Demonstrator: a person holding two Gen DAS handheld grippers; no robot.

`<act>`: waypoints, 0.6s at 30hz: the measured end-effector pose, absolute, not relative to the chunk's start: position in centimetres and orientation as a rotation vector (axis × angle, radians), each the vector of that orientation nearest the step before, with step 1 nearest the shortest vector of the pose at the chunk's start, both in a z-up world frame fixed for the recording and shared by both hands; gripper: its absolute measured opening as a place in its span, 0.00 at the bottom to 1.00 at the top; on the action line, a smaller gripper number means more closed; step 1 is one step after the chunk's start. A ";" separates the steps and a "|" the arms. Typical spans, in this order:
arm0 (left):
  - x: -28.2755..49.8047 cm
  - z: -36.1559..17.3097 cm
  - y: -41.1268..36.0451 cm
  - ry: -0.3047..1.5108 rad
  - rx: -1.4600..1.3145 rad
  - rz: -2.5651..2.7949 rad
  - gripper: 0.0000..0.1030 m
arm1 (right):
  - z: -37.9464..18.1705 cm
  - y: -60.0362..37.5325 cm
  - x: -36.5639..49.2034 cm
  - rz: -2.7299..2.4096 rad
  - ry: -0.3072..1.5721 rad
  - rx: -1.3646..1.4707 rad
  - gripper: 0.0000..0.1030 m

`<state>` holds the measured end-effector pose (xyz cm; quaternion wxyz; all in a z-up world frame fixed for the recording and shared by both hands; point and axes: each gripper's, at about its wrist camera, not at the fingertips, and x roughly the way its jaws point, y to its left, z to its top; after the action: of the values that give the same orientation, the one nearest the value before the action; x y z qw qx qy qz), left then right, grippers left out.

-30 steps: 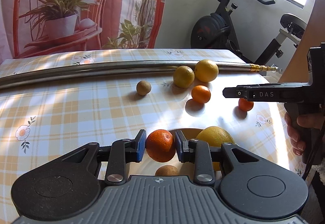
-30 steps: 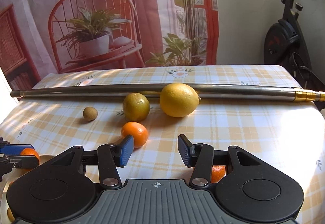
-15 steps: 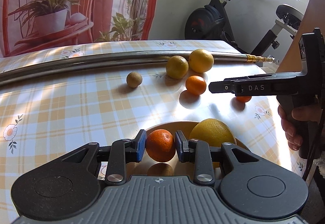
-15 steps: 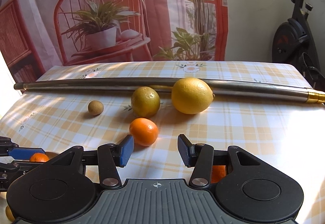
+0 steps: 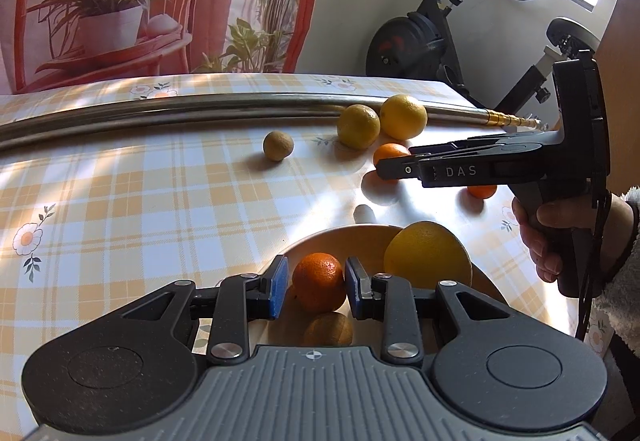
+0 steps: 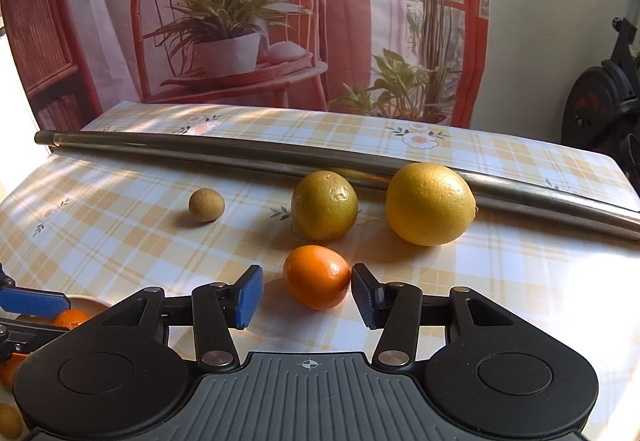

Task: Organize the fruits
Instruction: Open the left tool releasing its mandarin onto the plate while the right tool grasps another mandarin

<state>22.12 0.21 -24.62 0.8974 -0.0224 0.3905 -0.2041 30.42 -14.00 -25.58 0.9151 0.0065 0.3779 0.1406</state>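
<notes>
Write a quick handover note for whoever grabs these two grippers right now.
Left gripper: shut on a mandarin, over the bowl.
Right gripper: open, around a small orange on the table.
Done: large yellow citrus and a brown fruit in the bowl.
Left: release the mandarin; move the small orange, greenish citrus, lemon, small brown fruit.
</notes>
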 end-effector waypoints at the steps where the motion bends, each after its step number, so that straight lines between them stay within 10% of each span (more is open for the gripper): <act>1: 22.1 -24.6 0.4 0.809 -0.049 -0.424 0.32 | -25.6 -13.9 30.5 0.289 0.778 0.009 0.44; 18: 20.8 -22.7 1.9 0.743 -0.096 -0.396 0.31 | -26.1 -15.0 31.3 0.261 0.816 0.149 0.35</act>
<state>20.84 1.89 -22.68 0.9116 -0.0465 0.3604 -0.1923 31.29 -15.03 -26.07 0.9069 0.0720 0.3953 0.1266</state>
